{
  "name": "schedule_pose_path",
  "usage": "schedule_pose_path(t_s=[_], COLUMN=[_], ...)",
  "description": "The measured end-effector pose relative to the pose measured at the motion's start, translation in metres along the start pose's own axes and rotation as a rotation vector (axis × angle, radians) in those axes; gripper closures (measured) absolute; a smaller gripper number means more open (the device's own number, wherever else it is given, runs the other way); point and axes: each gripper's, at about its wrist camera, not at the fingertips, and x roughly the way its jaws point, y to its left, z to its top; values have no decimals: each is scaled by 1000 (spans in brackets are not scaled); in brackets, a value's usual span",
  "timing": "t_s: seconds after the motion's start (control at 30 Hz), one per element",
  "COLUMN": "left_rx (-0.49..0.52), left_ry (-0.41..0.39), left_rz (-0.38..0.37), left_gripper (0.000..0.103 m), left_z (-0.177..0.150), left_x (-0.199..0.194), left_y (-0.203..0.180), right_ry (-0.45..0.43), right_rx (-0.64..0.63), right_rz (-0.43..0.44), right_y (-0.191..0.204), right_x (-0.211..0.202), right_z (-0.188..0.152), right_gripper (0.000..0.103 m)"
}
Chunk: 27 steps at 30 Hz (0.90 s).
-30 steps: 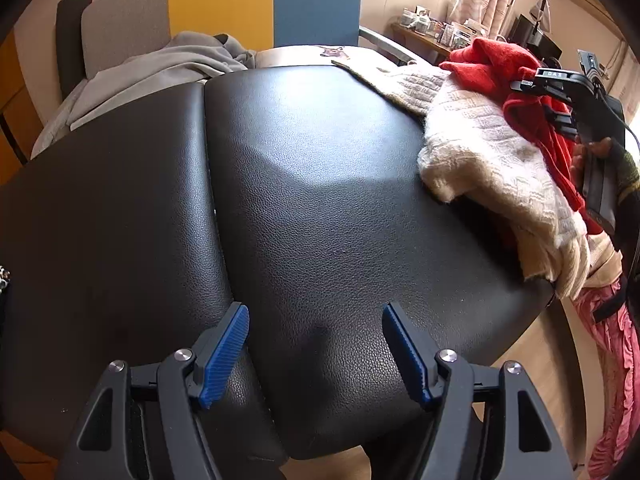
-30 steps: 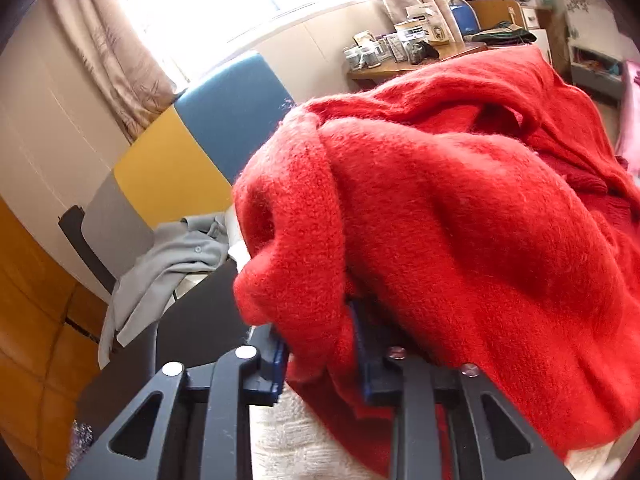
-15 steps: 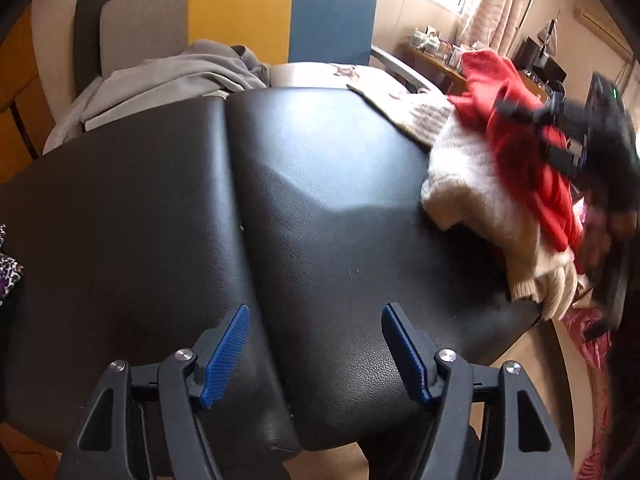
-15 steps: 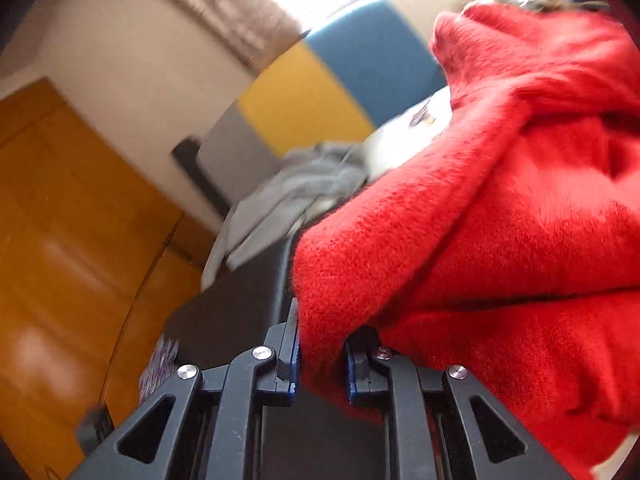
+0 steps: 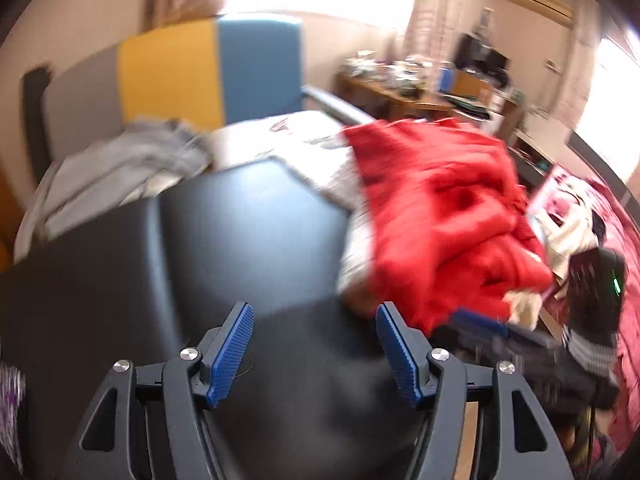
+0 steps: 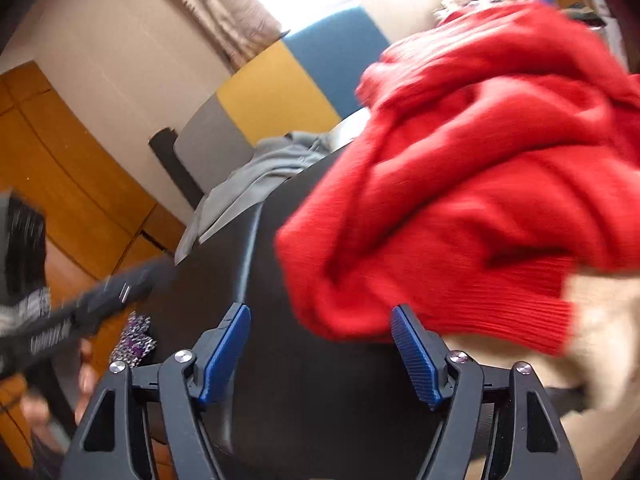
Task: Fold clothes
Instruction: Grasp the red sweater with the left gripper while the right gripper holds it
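Two claws, both spread wide, nothing between the pads. My left claw hovers over the black padded surface; my right claw hangs low over the same surface, and it shows in the left view as a dark blur at the right edge. Red sweater lies bunched in a heap on the surface's right side, partly over a cream knit; its ribbed hem sits just beside my right claw's right finger. Long axis not readable: too crumpled, and motion blur smears the folds. Sleeves hidden in the heap. Grey garment lies at the far left end, before a grey, yellow and blue chair back. Cluttered desk beyond, indistinct.
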Motion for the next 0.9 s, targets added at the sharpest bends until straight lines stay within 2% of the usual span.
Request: schedule_pose_path(t_s=[0.1,0.17,0.33,0.4,0.6,0.67,0.73,0.83,0.9], left_rx=[110,156,284,344,454,449,365,231,131], left_ry=[-32,-28,-1,13,51,51,59,62,32], left_rz=[0,-20,19,71,151,182,146,78,23], left_gripper=[40,40,40,40,40,49,71,82,86], left_z=[35,56,98,102,108,112,117,125,126], left_x=[21,37,84,101,147,158,161,160,145], left_y=[-42,-67,-120,-138,-174,-178,-168,-148,-128], right_ry=[-40,-57,-104,-103,-88,-80,-75,-73,-83], right_rx=[31,62,116,124,194,205,214,218,224], right_rz=[-34,-52,-75,-84,-82,-85,-89,-112,-127], right_y=[-21,-35,-61,-69,-99,-106,-110,-115,-119], right_x=[-31,-43,-65,-68,-73,-72,-70,-70,-75], right_z=[1,3,11,13,14,13,14,13,12], right_gripper=[25,24,24,24,24,23,23,23,23])
